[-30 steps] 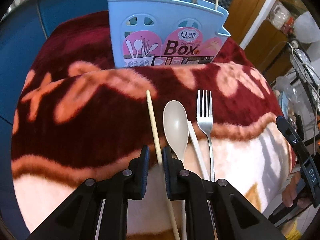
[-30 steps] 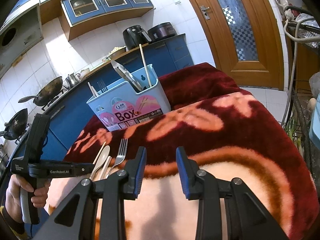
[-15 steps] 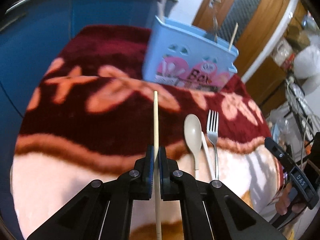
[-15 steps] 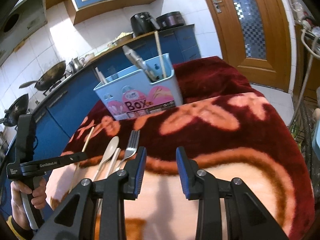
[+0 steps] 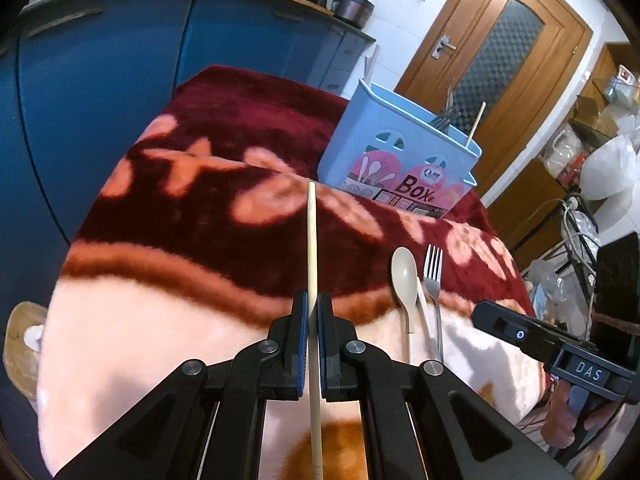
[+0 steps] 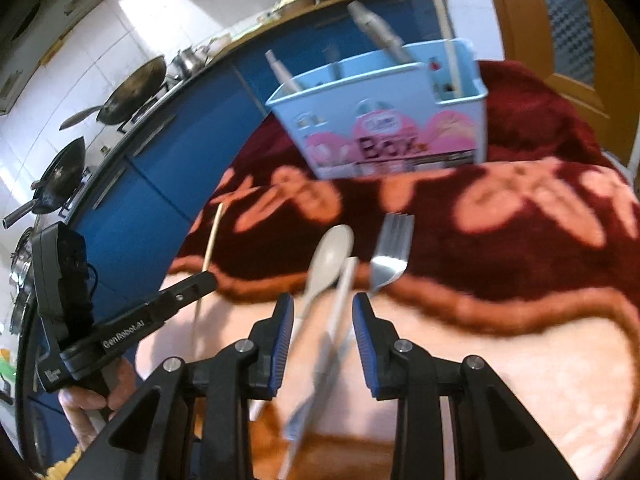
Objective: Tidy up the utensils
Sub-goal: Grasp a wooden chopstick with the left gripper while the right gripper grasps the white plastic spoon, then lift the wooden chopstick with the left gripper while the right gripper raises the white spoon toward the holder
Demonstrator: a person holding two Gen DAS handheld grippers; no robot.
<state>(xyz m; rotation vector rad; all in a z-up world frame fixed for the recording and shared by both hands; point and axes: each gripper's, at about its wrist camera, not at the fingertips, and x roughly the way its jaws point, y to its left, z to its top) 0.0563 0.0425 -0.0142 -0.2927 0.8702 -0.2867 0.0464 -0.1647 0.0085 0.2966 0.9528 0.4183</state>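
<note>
My left gripper is shut on a thin wooden chopstick, which points toward the light blue utensil box. The box stands upright at the far side of the red and pink blanket, with utensils and a chopstick in it. To the right, a beige spoon, a white stick and a metal fork lie side by side. My right gripper hangs open above the spoon handle and white stick, with the fork just to the right. Nothing is pinched between its pads.
Blue kitchen cabinets run behind and left of the blanket, with woks on the stove. A wooden door stands behind the box. Bags and wires crowd the right side. A hand holds the left gripper's handle.
The left gripper closed on the chopstick and carried it up and leftward, away from the spoon. The right gripper swung left, so the spoon, white stick and fork now sit before its fingers.
</note>
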